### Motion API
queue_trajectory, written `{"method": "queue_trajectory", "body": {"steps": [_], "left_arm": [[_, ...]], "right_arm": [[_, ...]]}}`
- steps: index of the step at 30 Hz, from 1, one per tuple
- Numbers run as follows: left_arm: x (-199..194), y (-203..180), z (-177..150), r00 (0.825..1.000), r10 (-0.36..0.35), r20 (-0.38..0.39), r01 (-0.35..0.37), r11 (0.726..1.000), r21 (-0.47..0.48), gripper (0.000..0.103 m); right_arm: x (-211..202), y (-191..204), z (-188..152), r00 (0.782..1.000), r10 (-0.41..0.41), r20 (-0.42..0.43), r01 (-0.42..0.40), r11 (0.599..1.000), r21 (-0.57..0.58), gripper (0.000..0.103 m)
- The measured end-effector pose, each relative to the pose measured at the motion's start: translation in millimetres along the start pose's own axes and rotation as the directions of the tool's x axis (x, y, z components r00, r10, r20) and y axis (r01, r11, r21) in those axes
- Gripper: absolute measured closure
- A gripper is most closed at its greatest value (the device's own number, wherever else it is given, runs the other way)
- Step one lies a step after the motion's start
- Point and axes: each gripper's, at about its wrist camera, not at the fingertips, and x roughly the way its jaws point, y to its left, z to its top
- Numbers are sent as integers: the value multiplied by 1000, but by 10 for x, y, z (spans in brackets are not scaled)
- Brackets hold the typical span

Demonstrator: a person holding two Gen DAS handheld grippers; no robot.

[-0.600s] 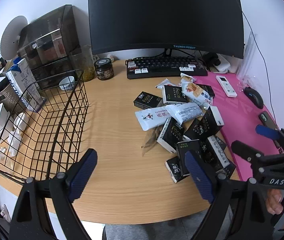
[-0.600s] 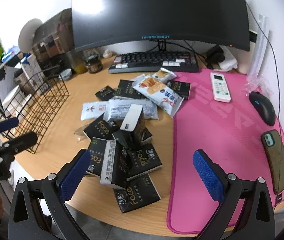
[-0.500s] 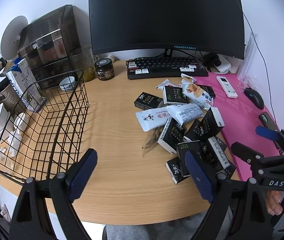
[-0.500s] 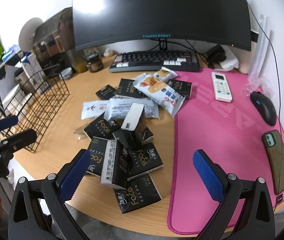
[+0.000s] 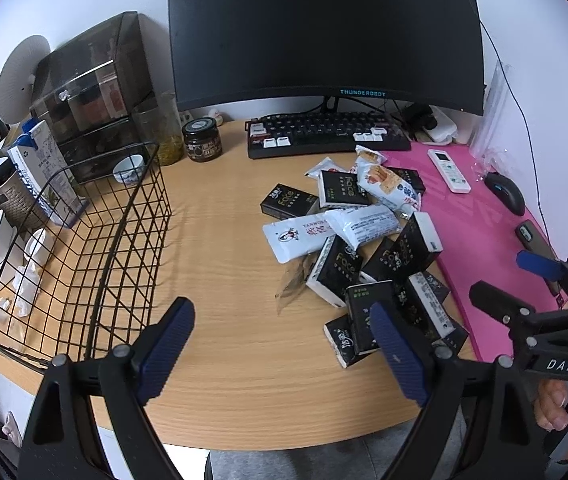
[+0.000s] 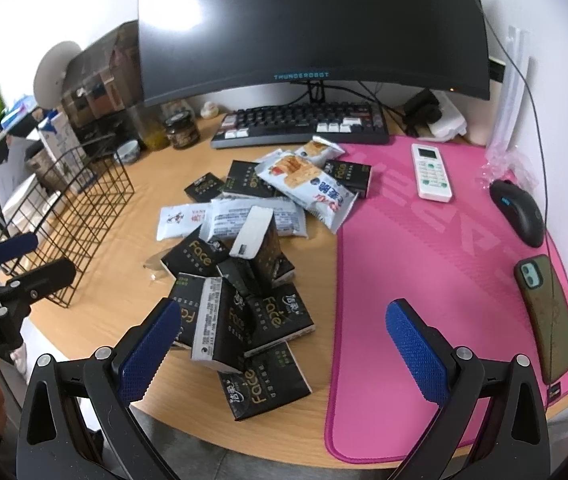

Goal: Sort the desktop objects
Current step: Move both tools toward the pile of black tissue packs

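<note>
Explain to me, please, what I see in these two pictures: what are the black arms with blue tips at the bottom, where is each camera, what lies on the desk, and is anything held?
There is no robot here. A person holds one hand tool in each hand, and each tool has two black fingers with blue pads. A small wide-angle camera sits on each tool and looks forward along its fingers, so the desk looks curved.

One picture comes from the left tool; there the right tool shows at the side. The other picture comes from the right tool.

On the wooden desk lies a pile of black tissue packs and white snack bags. A wire basket stands at the left. A keyboard lies behind the pile, under a monitor. A remote, a mouse and a phone lie on the pink mat.

Both tools are open and hold nothing.
</note>
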Motion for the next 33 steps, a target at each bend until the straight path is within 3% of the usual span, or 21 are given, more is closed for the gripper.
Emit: {"method": "queue_trajectory", "body": {"steps": [18,33], "left_arm": [[64,-32,-6,1000,2,-10,-2,1000,12,13],[322,12,-13,998,21,-62,-21,1000,2,13]], "right_arm": [[57,8,-31,1000,10,-18,-10,1000,-8,0],[299,332,-141,993,66,-94,-76,991,-107,2]]}}
